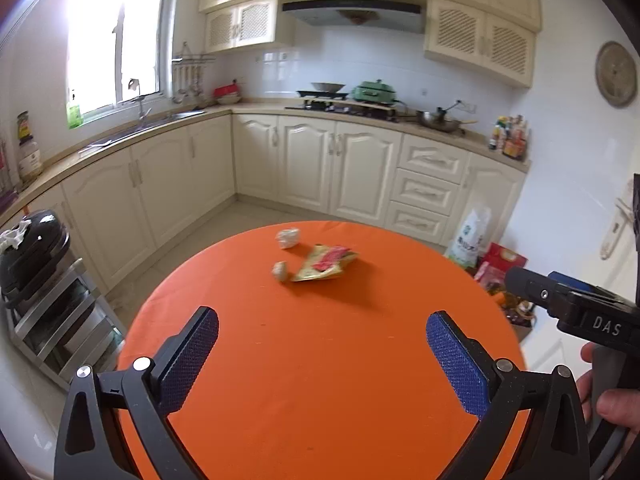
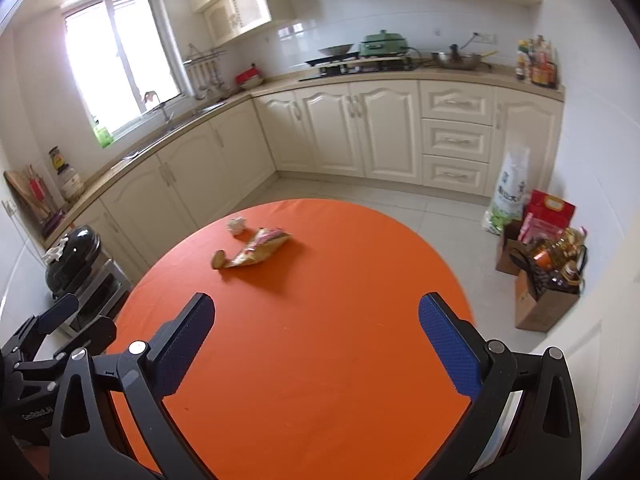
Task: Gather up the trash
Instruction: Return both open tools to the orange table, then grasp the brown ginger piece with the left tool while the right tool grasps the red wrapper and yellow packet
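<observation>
My right tool (image 1: 576,304): cut off by the frame's right edge in the left view
Small lump (image 1: 280,270) beside the wrapper (image 1: 326,263): too small to identify
Counter (image 2: 320,360) near edge: hidden under my tools
Wrapper print: blurred, unreadable

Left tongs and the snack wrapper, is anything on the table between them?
Nothing: only bare orange table lies between the open left tongs and the snack wrapper, clearest in the left wrist view.

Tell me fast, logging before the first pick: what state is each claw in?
Left claw: open, holding nothing.
Right claw: open, holding nothing.
</observation>
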`<action>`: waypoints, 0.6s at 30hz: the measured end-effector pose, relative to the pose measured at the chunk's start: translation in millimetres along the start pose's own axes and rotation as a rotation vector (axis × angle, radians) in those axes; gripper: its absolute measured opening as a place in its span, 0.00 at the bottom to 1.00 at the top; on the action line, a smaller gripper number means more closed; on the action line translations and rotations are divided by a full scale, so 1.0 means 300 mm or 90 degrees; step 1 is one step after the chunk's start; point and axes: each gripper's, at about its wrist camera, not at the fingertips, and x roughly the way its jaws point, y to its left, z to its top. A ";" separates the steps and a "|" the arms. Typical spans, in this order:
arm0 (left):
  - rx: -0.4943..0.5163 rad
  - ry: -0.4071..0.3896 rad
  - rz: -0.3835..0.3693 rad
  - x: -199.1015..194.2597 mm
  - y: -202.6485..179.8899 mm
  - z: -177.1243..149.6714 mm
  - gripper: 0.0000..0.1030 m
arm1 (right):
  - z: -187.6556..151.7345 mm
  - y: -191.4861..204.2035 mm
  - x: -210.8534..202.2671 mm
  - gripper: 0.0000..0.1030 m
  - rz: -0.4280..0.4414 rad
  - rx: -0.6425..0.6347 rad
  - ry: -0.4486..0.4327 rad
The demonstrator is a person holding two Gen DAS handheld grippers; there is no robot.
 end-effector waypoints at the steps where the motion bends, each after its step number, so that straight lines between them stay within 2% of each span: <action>1: 0.000 0.003 0.012 0.018 -0.009 0.008 0.99 | 0.009 0.026 0.030 1.00 0.007 -0.006 0.006; 4: 0.001 0.009 0.049 0.077 0.002 0.028 0.99 | 0.034 0.085 0.150 1.00 0.019 -0.025 0.040; 10: 0.011 0.060 0.065 0.351 -0.031 0.117 0.99 | 0.072 0.148 0.431 0.99 0.036 -0.028 0.114; 14: 0.032 0.096 0.065 0.579 -0.061 0.226 0.99 | 0.098 0.158 0.593 0.85 0.049 -0.009 0.155; 16: 0.037 0.115 0.055 0.681 -0.012 0.292 0.99 | 0.112 0.161 0.677 0.79 0.063 0.003 0.179; 18: 0.047 0.134 0.059 0.778 -0.024 0.318 0.99 | 0.117 0.164 0.748 0.73 0.075 0.014 0.205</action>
